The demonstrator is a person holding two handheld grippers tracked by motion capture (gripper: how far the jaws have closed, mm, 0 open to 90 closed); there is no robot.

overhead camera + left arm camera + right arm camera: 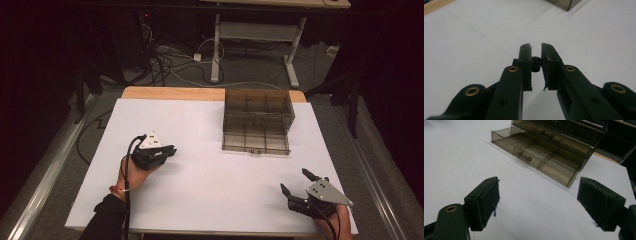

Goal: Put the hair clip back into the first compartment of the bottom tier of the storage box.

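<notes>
- High view, looking down on your table point(200, 200): a white sheet covers it nearly edge to edge, with a strip of bare wood showing along the far edge; your left gripper point(167, 151) rests left of centre, your right gripper point(296, 183) near the front right corner.
- Your left jaws stand almost together, clamped on a small black object point(536, 64) between the pads; it is too small and dark to name.
- Your right jaws are spread wide with nothing between them; they point toward the drawer organizer point(257, 120).
- That smoky transparent drawer organizer stands at the far right of the sheet, its back close to the far edge; its bottom drawer point(534, 161) is pulled out toward you, divided into compartments, with a small bar handle point(524, 157) on its front.
- Between your two grippers and in front of the drawer the sheet lies bare; your left gripper has open sheet on every side.
- Beyond the far edge: floor, tangled cables point(165, 60) and the legs of another desk point(216, 45); dark curtains close both sides.
</notes>
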